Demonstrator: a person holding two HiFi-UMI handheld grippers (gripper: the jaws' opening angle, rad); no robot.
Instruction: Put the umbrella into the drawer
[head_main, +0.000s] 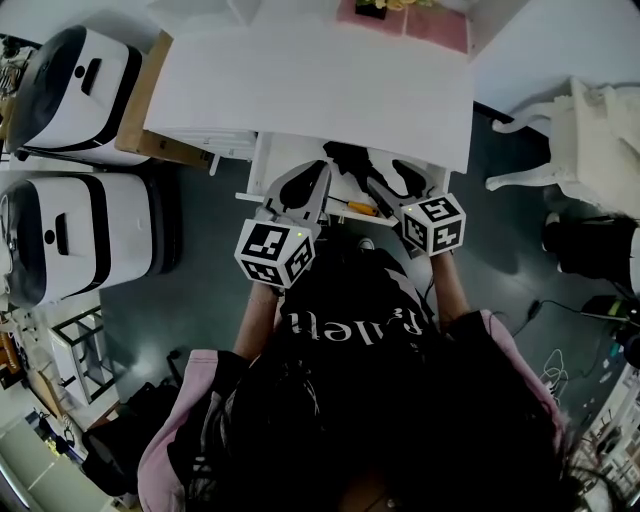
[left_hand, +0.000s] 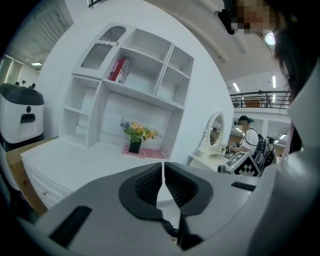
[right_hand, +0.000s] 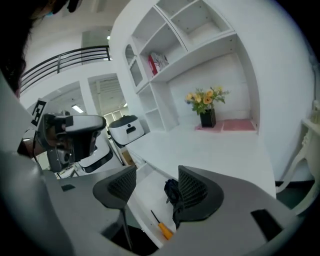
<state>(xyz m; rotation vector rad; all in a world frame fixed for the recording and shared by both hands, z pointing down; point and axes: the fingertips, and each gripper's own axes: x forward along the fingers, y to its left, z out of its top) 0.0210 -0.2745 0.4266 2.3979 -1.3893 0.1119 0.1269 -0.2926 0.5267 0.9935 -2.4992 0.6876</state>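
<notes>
Now umbrella lies in drawer, beyond right gripper's spread fingers; left gripper closed.

Open drawer offers bare floor at its left; umbrella and screwdriver crowd its right, and the bench top overhangs its rear. Bench surface lies bare up to the flowers.

The person wears a black top with white lettering. Pink sleeves hang on either side of that top, and long dark hair lies over it. The left gripper and the right gripper are grey, with black ribbed jaws and black-and-white marker cubes.
</notes>
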